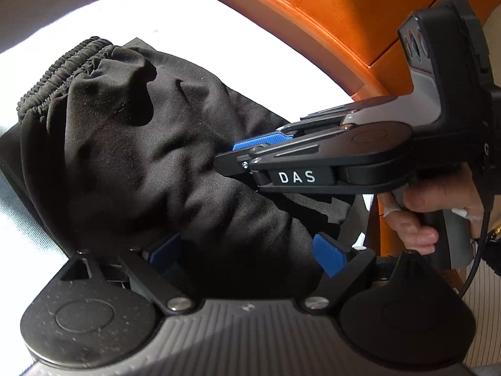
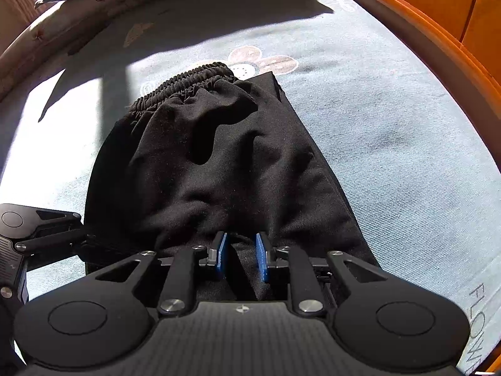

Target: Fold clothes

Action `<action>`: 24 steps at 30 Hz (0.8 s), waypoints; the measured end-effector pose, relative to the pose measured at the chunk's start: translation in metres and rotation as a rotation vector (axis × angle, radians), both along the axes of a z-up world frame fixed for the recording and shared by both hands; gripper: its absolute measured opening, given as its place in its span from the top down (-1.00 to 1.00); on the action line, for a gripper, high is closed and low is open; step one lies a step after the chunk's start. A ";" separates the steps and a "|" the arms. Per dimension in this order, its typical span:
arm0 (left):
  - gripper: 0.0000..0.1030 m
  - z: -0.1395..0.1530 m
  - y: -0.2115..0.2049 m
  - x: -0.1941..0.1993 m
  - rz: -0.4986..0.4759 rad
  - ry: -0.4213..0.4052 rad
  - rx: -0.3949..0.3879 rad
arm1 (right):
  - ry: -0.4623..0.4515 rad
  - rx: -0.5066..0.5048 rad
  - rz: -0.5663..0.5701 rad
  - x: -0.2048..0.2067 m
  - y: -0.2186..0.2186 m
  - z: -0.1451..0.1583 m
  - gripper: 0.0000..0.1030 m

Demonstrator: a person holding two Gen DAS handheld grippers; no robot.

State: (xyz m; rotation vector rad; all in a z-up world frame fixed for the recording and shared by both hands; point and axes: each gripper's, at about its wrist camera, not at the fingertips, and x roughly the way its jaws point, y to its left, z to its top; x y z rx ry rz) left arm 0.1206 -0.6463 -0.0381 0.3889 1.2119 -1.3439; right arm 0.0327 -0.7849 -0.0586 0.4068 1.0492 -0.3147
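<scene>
Black trousers (image 2: 219, 156) lie folded over on the pale blue bedsheet (image 2: 407, 125), elastic waistband (image 2: 188, 84) at the far end, wooden bed frame (image 2: 438, 37) beyond. Your right gripper (image 2: 241, 255) has its blue pads (image 2: 260, 255) close together with near-edge cloth bunched between them. Your left gripper (image 1: 247, 250) stands wide, fabric heaped between its fingers; whether it grips, you cannot tell. Your hand (image 1: 432, 206) holds the right tool's handle.
</scene>
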 end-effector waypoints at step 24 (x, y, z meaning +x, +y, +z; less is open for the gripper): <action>-0.76 0.021 -0.037 -0.013 0.020 -0.036 -0.024 | 0.029 -0.017 -0.148 -0.104 -0.027 0.019 0.38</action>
